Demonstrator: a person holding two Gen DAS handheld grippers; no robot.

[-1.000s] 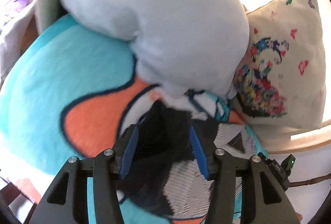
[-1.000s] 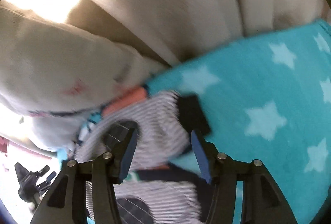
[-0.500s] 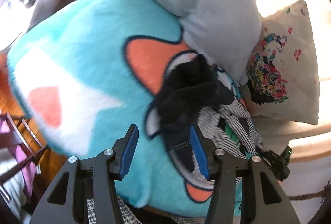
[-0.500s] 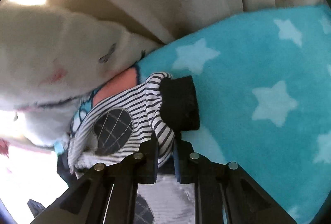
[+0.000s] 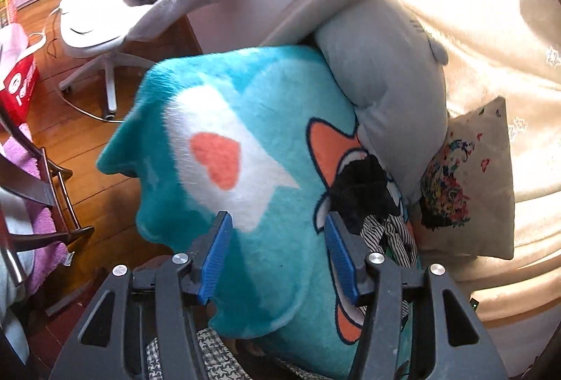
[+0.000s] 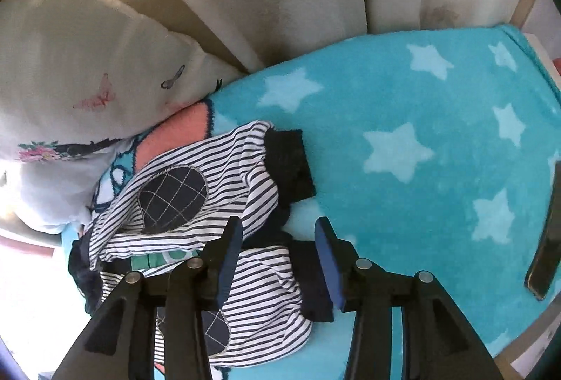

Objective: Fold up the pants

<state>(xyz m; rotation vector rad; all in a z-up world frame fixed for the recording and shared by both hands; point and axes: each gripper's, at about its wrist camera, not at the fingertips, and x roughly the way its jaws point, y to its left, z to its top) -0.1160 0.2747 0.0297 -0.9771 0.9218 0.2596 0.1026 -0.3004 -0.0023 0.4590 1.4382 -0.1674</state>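
Both the left gripper (image 5: 278, 255) and right gripper (image 6: 278, 257) gape empty, so the rumpled pants (image 6: 196, 201), lower left, may fold crooked.

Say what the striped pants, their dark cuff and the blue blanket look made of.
Striped pants: thin soft knit, probably cotton jersey, limp wrinkles. Dark cuff: thicker, seemingly ribbed knit, matte. Blue blanket: plush fleece, fuzzy raised pile.

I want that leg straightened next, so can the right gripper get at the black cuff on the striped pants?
Probably yes: the right gripper is open, the black cuff lies uncovered just ahead.
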